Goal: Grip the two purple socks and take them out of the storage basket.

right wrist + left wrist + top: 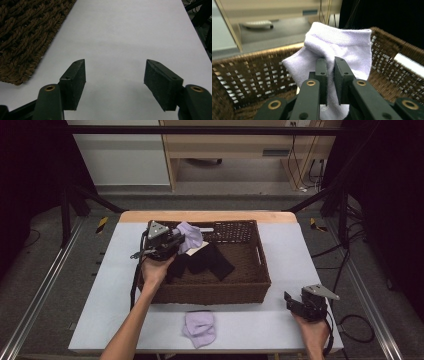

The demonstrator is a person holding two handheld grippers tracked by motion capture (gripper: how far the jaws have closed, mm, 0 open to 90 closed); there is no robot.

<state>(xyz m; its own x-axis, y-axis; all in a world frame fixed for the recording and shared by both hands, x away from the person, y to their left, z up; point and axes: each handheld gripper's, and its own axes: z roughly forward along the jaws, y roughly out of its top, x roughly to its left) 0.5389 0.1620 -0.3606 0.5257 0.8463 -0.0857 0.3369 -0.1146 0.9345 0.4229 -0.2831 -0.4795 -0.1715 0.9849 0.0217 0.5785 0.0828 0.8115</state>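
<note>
Two lilac socks matter: my left gripper (176,241) pinches one lilac sock (342,50) above the wicker basket (250,292), cuff up; my right gripper (115,83), jaws wide and empty, sits nearer the second sock (200,327) on the table (300,255).

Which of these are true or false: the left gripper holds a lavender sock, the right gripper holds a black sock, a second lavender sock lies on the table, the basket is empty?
1. The left gripper is shut on a lavender sock. True.
2. The right gripper holds a black sock. False: its jaws are open and empty over the table.
3. A second lavender sock lies on the table in front of the basket. True.
4. The basket is empty. False: black socks lie inside.
</note>
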